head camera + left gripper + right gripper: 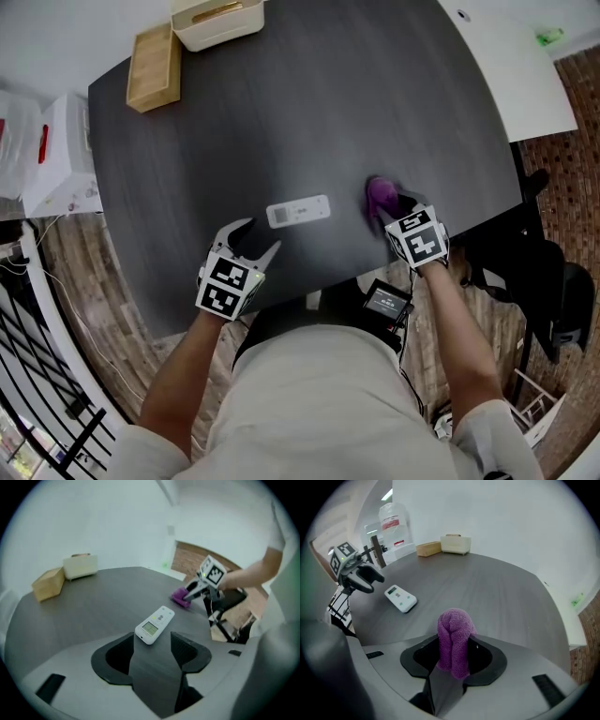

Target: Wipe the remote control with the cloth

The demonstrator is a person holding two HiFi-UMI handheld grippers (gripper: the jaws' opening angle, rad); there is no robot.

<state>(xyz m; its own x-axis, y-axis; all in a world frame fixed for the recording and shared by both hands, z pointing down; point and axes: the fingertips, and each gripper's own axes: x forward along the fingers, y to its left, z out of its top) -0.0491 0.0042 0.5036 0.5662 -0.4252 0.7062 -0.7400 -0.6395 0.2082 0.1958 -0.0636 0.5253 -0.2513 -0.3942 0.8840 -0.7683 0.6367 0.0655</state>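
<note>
A white remote control with a small screen lies flat on the dark table, just beyond my left gripper. In the left gripper view the remote control rests ahead of the jaws, which stand open and apart from it with only table between them. My right gripper is to the right of the remote, shut on a folded purple cloth. The right gripper view has the cloth bunched upright between the jaws and the remote control at left.
A wooden box and a white container sit at the table's far left edge. White boxes stand on the floor to the left. A black chair is at the right, past the table's near edge.
</note>
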